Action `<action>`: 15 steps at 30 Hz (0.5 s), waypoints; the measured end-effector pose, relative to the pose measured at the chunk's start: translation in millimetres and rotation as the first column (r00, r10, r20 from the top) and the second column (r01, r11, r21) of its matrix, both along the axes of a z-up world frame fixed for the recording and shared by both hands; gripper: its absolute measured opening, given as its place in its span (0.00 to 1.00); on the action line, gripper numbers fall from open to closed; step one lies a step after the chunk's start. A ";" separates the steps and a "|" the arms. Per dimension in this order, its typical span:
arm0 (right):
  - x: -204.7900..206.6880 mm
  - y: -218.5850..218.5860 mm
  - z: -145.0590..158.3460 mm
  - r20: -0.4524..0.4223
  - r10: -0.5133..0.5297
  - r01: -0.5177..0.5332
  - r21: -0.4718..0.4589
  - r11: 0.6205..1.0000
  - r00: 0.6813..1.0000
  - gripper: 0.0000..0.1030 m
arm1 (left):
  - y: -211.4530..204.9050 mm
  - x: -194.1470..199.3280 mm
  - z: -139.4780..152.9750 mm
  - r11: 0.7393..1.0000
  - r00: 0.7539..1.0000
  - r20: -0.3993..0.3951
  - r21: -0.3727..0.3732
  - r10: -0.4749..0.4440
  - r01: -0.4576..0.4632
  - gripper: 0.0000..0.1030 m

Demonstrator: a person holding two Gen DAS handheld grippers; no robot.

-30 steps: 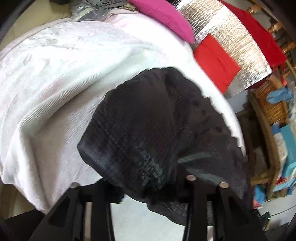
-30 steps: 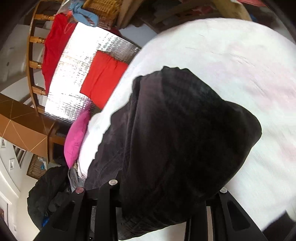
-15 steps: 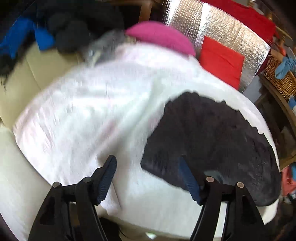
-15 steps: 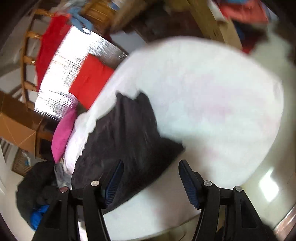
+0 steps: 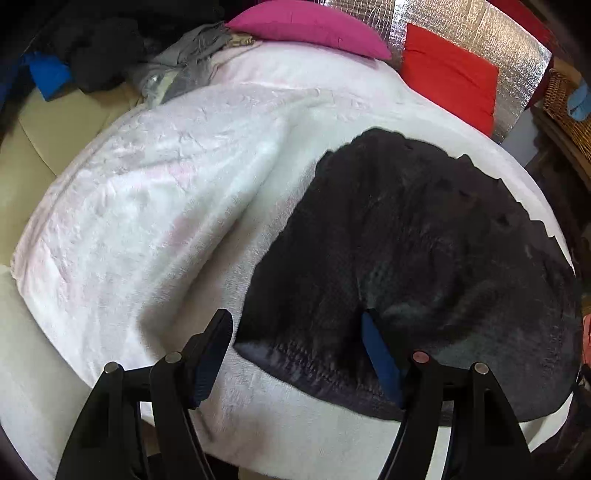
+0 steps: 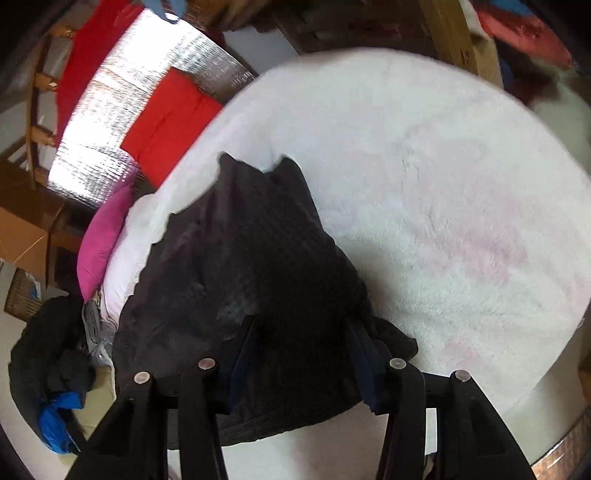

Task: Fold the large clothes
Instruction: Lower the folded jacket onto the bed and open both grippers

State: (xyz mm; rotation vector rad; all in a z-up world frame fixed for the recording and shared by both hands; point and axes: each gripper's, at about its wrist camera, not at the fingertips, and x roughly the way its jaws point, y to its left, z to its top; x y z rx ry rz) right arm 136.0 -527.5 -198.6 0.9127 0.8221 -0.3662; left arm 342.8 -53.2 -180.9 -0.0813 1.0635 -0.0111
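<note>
White plush blanket (image 5: 155,206) covered the round surface and showed faint pink patches; a pink cushion (image 5: 310,26) lay at its far edge, with a red cushion (image 5: 450,74) against a silver quilted panel (image 5: 517,48) beside it, and a heap of dark and grey clothes (image 5: 110,55) at the far left. On the blanket's right half, in the left wrist view, lay the black knitted garment (image 5: 424,258), spread fairly flat, its scalloped edge toward the red cushion; the left gripper (image 5: 295,332) stood wide above the garment's near left corner; its left finger was over bare blanket, its right finger over the black knit, and neither pad pressed the cloth. In the right wrist view the same black knitted garment (image 6: 251,266) bunched up toward the camera, and the right gripper (image 6: 303,339) had a thick fold of it between its fingers; its jaws were closing, the blue pads lay at either side of the fold, and whether they already pinched it I could not tell; a loose flap hung out past the right finger; beyond it the blanket (image 6: 443,184) lay bare.
</note>
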 end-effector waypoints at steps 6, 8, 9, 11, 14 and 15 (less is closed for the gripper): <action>11.5 42.5 44.5 0.101 0.116 -0.097 -0.177 0.979 0.988 0.51 | -25.6 -25.1 34.3 0.996 0.989 0.122 0.062 -0.078 0.071 0.76; 26.1 60.7 41.5 0.089 0.178 -0.159 -0.188 0.969 0.980 0.51 | -39.0 -30.3 27.6 0.990 0.986 0.124 0.094 -0.112 0.101 0.82; 33.2 67.8 34.7 0.057 0.195 -0.182 -0.181 0.967 0.979 0.51 | -43.6 -31.2 20.0 0.987 0.986 0.109 0.115 -0.127 0.114 0.82; 51.2 81.6 12.7 -0.044 0.225 -0.230 -0.164 0.959 0.973 0.52 | -54.0 -27.9 -2.9 0.977 0.988 0.034 0.159 -0.149 0.142 0.82; 55.2 103.6 15.4 -0.113 0.247 -0.270 -0.279 0.922 0.962 0.52 | -56.1 -37.3 -6.6 0.972 0.987 0.029 0.180 -0.156 0.148 0.82; 52.9 107.6 20.5 -0.112 0.256 -0.278 -0.286 0.917 0.960 0.52 | -54.8 -43.5 2.0 0.974 0.985 0.043 0.165 -0.166 0.157 0.82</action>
